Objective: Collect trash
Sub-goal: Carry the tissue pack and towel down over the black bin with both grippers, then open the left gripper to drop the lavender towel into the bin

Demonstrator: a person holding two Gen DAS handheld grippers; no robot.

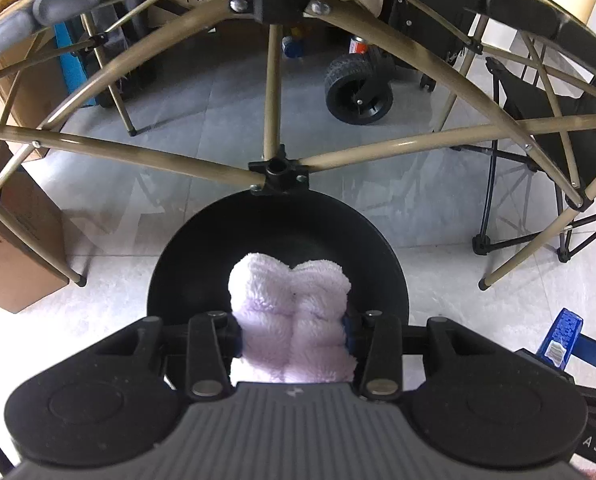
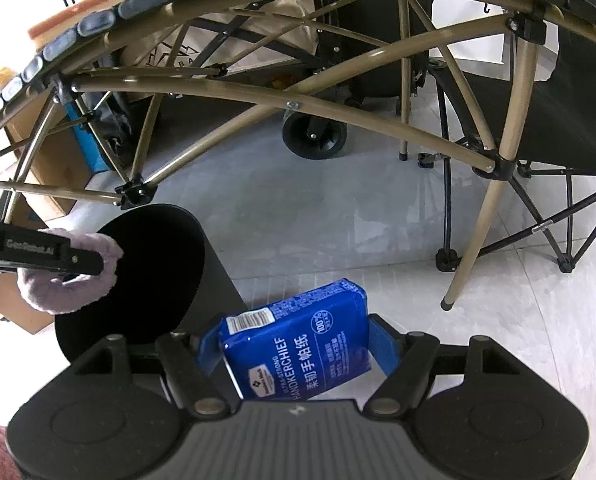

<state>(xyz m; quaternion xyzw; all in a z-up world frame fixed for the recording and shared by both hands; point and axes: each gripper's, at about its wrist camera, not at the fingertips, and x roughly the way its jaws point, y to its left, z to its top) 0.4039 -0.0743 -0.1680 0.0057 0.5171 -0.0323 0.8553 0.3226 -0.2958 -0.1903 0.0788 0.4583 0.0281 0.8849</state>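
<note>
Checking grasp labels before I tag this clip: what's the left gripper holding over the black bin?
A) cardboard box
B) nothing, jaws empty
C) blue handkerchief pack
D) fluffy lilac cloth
D: the left gripper is clamped on the fluffy lilac cloth, held above the black bin; the blue handkerchief pack sits in the right gripper.
</note>
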